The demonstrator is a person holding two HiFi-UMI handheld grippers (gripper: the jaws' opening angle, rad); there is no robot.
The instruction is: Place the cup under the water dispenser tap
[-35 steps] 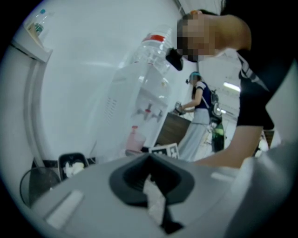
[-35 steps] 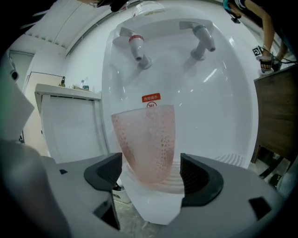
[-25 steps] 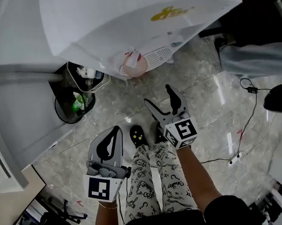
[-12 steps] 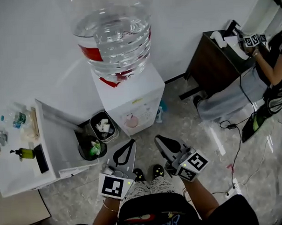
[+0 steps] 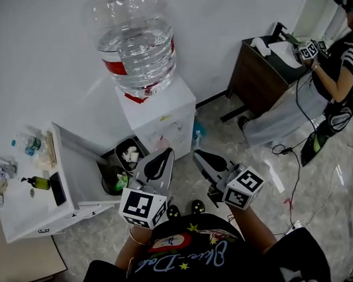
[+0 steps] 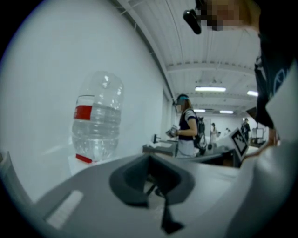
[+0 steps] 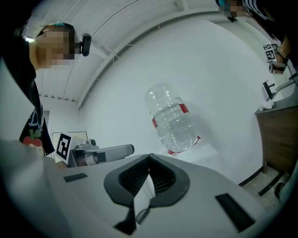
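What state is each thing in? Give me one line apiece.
Left hand-held gripper: shut, empty.
Right hand-held gripper: shut, empty.
Dispenser: upright.
Water bottle: upside down on top of it, holding water.
Bin: open, rubbish inside.

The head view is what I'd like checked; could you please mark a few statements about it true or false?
1. The bottle on the dispenser holds water. True.
2. The left tool grips a cup. False: it is shut on nothing.
3. The right tool is shut. True.
4. The bins stand at the dispenser's right in this view. False: they stand at its left.
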